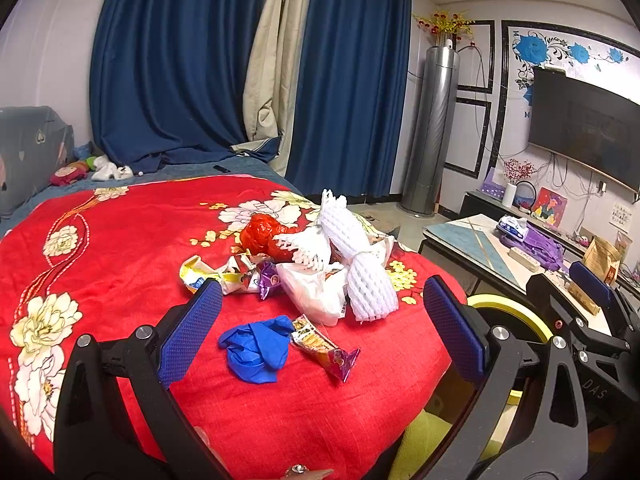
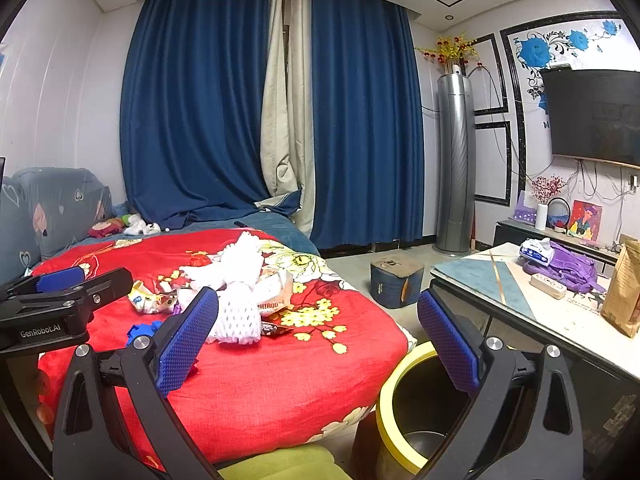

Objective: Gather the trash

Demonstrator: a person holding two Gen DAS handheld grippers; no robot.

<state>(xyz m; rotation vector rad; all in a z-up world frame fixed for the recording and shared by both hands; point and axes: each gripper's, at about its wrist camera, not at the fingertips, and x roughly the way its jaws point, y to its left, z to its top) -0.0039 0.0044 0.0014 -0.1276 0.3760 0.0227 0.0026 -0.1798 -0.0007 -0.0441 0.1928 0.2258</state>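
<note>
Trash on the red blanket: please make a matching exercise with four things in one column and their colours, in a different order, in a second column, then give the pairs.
Things:
1. crumpled glove
2. foam fruit net
3. bin rim
4. crumpled bag behind the pile

Colours:
A. yellow
B. red
C. blue
D. white

Pairs: 1-C, 2-D, 3-A, 4-B

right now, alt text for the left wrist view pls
Open left gripper hovers over a red floral blanket strewn with trash: a blue glove, snack wrapper and white foam fruit nets. A yellow-rimmed bin sits right.
</note>
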